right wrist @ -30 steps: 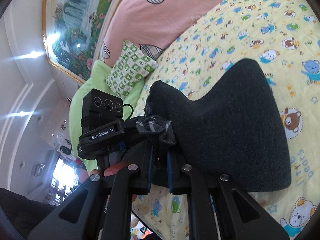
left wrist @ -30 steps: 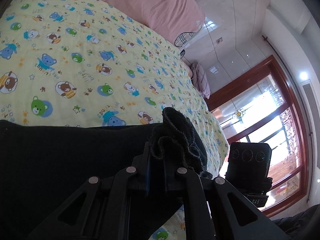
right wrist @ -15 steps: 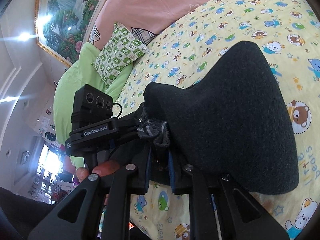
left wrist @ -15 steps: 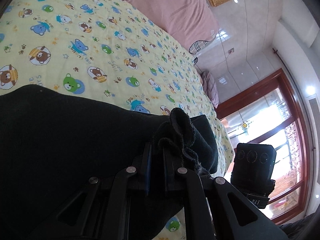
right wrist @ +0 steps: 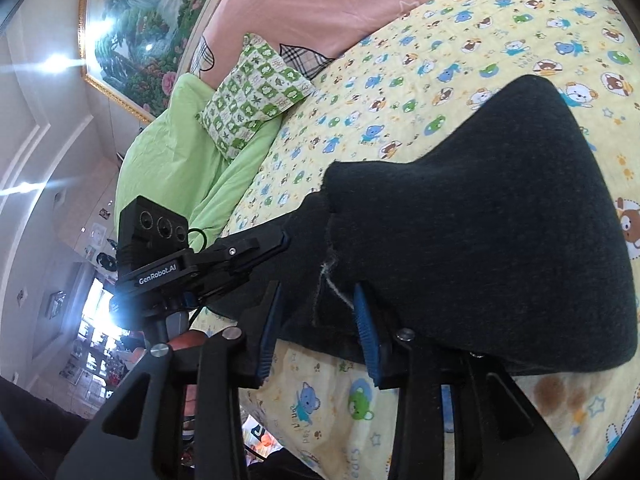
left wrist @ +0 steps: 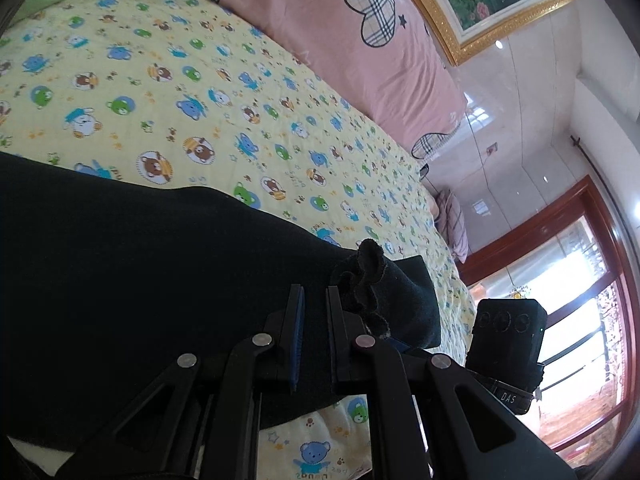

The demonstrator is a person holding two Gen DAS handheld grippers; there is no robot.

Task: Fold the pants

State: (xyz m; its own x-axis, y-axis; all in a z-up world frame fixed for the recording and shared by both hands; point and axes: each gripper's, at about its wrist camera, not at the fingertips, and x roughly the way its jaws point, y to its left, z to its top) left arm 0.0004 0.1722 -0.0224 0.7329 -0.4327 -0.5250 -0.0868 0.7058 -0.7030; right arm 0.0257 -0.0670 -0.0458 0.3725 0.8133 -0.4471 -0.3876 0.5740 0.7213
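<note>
The dark pants lie folded on the yellow bear-print bedsheet. In the left wrist view my left gripper stands slightly open over the cloth, with a bunched hem just right of its fingers. In the right wrist view the pants spread to the right. My right gripper is open, its blue pads on either side of the pants' near edge. The left gripper shows at the left there, at the cloth's corner.
A pink pillow and a green checked cushion lie at the head of the bed, with a green duvet beside it. A framed painting hangs above. A window with a red frame is at the right.
Both grippers have opened and let go of the pants' hem. The pants have come down flat on the bed, folded over.
</note>
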